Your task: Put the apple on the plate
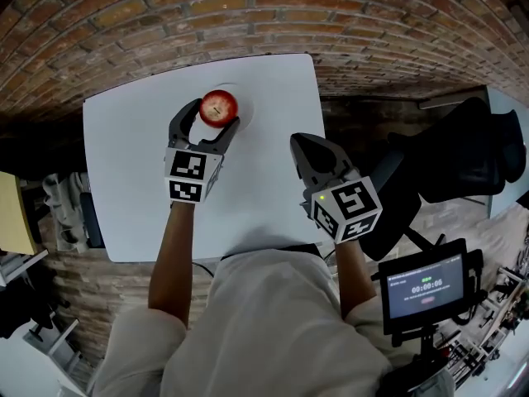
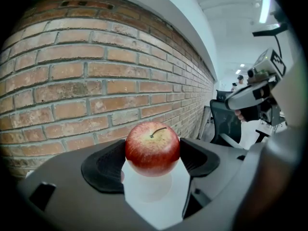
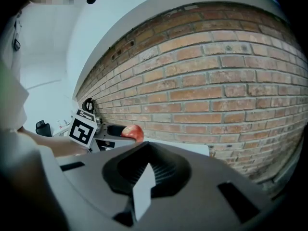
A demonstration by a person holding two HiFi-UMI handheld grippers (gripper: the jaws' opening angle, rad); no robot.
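Your left gripper [image 1: 208, 121] has its 2 black jaws closed on the round red apple [image 1: 218, 106], pinching it across its widest part, 1 pad [image 2: 107, 166] on each side. That grip leaves the underside free, so the fruit can meet a surface before you let go.

The apple sits at the far side of the white rectangular table [image 1: 124, 180], close to the red brick wall [image 2: 96, 81]. It is over the shallow white round plate [image 1: 245, 102], whose pale rim barely shows against the tabletop in the head view. I cannot tell whether the apple's base touches the plate or hangs just above it.

The apple is nearly a ball, so it has no real long axis. Its stem-to-base line stands close to upright, with the brown stem [image 2: 158, 131] on top, leaning slightly to the right in the left gripper view. Set down this way it should rest on its base and is unlikely to roll.

Your right gripper [image 1: 304, 147] waits near the table's right edge, well apart from the plate. Its jaws are drawn together with nothing between them, which keeps it out of the way. By my reading, the task is near its end: lower if needed, then release.
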